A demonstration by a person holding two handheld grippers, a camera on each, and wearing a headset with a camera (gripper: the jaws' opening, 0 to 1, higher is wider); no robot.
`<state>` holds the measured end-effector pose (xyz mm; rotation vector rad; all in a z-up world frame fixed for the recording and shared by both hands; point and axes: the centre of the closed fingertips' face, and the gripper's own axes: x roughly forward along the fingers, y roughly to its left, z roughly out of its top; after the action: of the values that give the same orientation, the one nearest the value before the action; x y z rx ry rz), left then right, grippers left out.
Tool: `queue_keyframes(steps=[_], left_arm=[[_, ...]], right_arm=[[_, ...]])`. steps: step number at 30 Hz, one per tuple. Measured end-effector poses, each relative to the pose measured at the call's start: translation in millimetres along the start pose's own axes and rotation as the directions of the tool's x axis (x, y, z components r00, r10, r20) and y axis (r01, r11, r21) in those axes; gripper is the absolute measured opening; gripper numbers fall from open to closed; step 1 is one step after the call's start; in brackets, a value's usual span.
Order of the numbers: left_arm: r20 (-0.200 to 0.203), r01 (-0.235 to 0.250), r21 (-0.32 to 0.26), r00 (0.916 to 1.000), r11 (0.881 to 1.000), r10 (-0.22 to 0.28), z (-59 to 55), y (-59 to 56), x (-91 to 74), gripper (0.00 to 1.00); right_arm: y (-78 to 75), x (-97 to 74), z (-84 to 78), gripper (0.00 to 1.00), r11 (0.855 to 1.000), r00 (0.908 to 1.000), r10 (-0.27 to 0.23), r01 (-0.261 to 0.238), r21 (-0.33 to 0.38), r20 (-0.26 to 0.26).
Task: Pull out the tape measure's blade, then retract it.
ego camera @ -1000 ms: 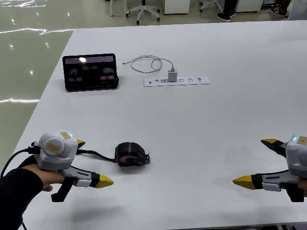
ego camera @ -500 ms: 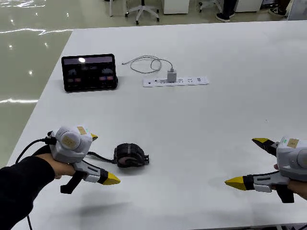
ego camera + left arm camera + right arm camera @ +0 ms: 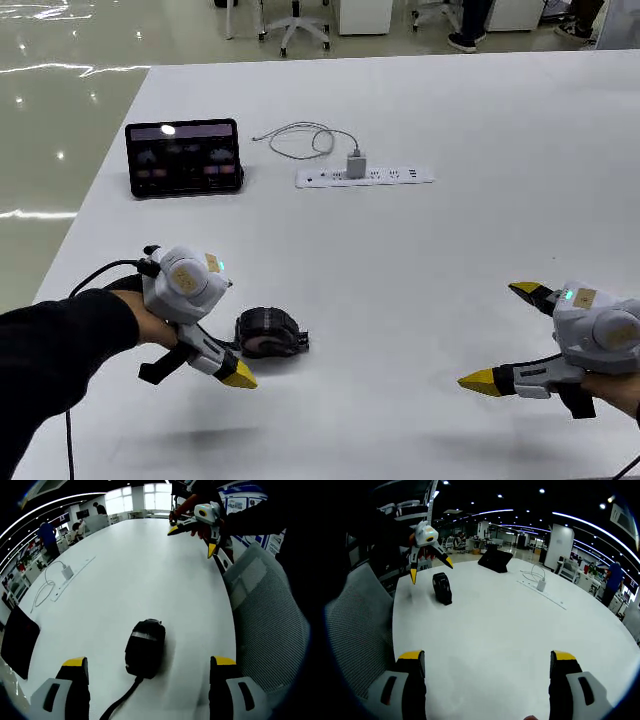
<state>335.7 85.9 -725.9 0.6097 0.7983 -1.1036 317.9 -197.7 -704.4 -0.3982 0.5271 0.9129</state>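
Where left gripper (image 3: pixel 148 662) points, tape measure (image 3: pixel 145 647) lengthwise away, strap (image 3: pixel 120 700) probably nearest

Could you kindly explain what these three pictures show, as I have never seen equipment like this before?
A person holds a yellow-tipped two-jaw gripper in each hand: the left gripper and the right gripper. The rectangular picture comes from a headset camera; each round one from a camera riding on a gripper, looking along its jaws. On the white table are a black round tape measure, a dark propped-up tablet and a white power strip with a white charger and cable. Both grippers are open and hold nothing.
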Motion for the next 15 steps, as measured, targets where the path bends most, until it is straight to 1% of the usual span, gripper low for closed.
queue_keyframes(steps=[3, 4, 5, 6, 7, 8, 9, 10, 11, 13, 15], left_arm=[[-0.013, 0.007, 0.024, 0.9999, 1.0, -0.007, 5.9, 2.3, 1.6, 0.96], [-0.017, 0.012, 0.027, 0.9998, 1.0, -0.011, 7.2, 3.6, 3.2, 0.95], [-0.023, 0.017, 0.024, 0.9996, 1.0, -0.016, 7.3, 4.6, 4.8, 0.95], [-0.036, 0.02, 0.019, 0.9992, 1.0, -0.019, 6.6, 5.2, 6.2, 0.93], [-0.065, 0.012, 0.018, 0.9978, 1.0, -0.011, 4.2, 6.0, 7.0, 0.92], [-0.094, -0.002, 0.037, 0.9956, 0.999, 0.005, 0.7, 9.2, 7.7, 0.9], [-0.121, -0.004, 0.066, 0.9925, 0.998, 0.012, -2.6, 10.2, 8.9, 0.89], [-0.121, 0.006, 0.079, 0.9927, 0.997, 0.004, -2.9, 9.3, 11.3, 0.89], [-0.117, 0.016, 0.08, 0.9931, 0.997, -0.007, -3.1, 7.9, 13.8, 0.89], [-0.129, 0.033, 0.073, 0.9913, 0.997, -0.023, -4.4, 6.0, 16.3, 0.89], [-0.135, 0.053, 0.082, 0.9899, 0.995, -0.042, -3.0, 1.7, 17.7, 0.87]], right_arm=[[-4.9, 4.4, -1.4, 1.0, 1.0, 0.9996, 0.008, -0.008, 0.008, -0.026], [-5.0, 5.8, 0.0, 1.0, 1.0, 0.9996, 0.016, -0.016, 0.01, -0.022], [-4.9, 6.8, 2.7, 1.0, 1.0, 0.9997, 0.02, -0.02, -0.004, -0.012], [-5.3, 8.1, 4.1, 1.0, 1.0, 0.9997, 0.021, -0.021, -0.013, -0.011], [-6.1, 10.5, 5.6, 1.0, 0.999, 0.9994, 0.03, -0.03, -0.012, -0.016], [-6.1, 12.1, 7.3, 1.0, 0.999, 0.9991, 0.039, -0.039, -0.016, -0.015], [-6.7, 14.3, 10.0, 1.0, 0.998, 0.9989, 0.045, -0.045, -0.032, -0.012], [-6.9, 15.9, 12.2, 1.0, 0.998, 0.9987, 0.05, -0.051, -0.044, -0.009], [-6.5, 18.1, 15.1, 1.0, 0.997, 0.9982, 0.059, -0.059, -0.046, -0.008], [-5.9, 22.0, 18.4, 1.0, 0.996, 0.9975, 0.07, -0.071, -0.05, -0.007], [-4.0, 28.9, 19.4, 1.0, 0.995, 0.996, 0.087, -0.088, -0.054, -0.018]])
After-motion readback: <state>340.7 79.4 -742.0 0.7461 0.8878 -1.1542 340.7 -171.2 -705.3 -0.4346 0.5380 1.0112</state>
